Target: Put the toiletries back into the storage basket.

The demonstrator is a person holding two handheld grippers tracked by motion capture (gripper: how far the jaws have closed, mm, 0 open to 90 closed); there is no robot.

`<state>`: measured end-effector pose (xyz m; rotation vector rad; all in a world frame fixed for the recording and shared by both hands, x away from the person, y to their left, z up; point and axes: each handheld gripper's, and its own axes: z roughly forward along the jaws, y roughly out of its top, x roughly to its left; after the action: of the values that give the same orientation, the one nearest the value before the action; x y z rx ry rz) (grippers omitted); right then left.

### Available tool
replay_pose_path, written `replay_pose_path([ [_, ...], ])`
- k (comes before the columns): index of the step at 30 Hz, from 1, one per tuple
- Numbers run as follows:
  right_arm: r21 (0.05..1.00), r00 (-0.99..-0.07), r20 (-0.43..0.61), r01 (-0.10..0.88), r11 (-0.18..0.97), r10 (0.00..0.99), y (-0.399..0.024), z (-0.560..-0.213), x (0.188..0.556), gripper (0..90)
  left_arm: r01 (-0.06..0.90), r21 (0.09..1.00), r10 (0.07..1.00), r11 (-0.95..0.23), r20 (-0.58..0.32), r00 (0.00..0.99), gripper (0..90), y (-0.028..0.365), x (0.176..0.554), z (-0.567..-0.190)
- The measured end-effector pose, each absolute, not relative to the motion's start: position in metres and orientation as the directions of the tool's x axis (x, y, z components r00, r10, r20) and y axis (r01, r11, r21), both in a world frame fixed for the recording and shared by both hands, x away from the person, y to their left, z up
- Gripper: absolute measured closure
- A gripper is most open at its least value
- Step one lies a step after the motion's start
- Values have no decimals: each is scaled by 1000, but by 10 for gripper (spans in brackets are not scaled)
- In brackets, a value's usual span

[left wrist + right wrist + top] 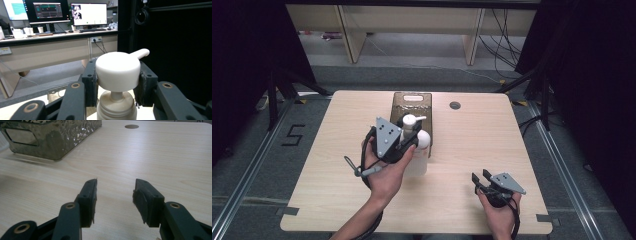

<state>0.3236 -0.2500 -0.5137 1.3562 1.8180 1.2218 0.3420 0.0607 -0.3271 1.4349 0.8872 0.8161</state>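
L gripper (117, 82) clamped on pump bottle (416, 145) head, I lift by top, beside brown bin (412, 107) | R gripper (115, 202) jaws apart, empty, parked low on table (472, 150) as spare

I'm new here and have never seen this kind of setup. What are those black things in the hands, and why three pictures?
A person holds black tongs, one in each hand. One picture comes from a camera above the table; the other two come from cameras riding on the tongs. The left tongs are shut on the white pump head of a bottle, which stands in front of a brown basket. The right tongs are open and hold nothing, low over the bare wood near the person.
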Motion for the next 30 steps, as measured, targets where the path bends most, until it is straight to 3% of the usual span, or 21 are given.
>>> replay_pose_path([
  [16,905,-329,74,419,76,941,-250,-514,323,535,33,999,902,2,-16,432,589,74,358,-308],
  [19,888,-312,105,457,52,944,-248,-513,321,536,16,1000,902,-15,7,432,590,76,361,-307],
  [30,904,-330,68,419,81,941,-250,-514,324,536,23,1000,901,16,-24,434,590,78,374,-296],
])
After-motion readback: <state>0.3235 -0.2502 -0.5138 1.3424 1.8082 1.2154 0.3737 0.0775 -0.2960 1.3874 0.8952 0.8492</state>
